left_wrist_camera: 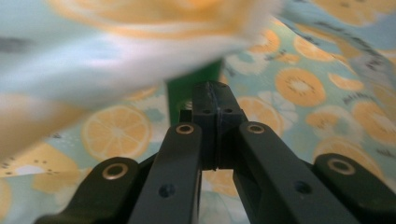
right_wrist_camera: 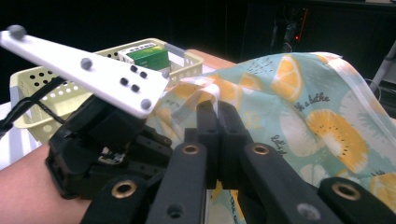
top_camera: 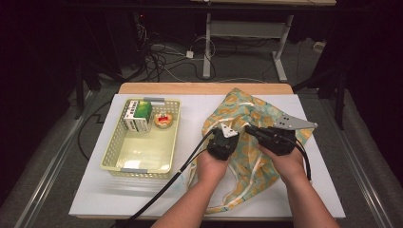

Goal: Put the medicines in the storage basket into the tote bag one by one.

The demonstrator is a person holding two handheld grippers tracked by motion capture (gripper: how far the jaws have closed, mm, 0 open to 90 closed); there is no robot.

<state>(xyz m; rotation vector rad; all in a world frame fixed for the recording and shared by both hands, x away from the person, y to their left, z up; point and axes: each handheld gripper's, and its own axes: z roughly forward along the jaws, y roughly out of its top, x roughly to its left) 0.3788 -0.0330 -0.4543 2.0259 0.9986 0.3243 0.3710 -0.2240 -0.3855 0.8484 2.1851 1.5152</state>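
- We work at a bench (top_camera: 95,199) with a white top; it carries all items within reach of both hands.
- The cloth bag (top_camera: 247,118), printed with citrus slices, lies crumpled on the right half of the bench, well apart from the basket, so both tongs can work on it.
- The basket (top_camera: 111,156) sits on the left half, near the bag; it holds a green-and-white box (top_camera: 138,115) and a small round item (top_camera: 164,120) at its far end.
- The right tongs (right_wrist_camera: 215,109) are closed on a white strip at the bag's edge; we judge this grip keeps the edge lifted.
- The left tongs (left_wrist_camera: 215,100) are fully closed inside the bag, fabric around them; whether cloth is pinched we cannot tell. A green object (left_wrist_camera: 191,88) sits just behind the tips.
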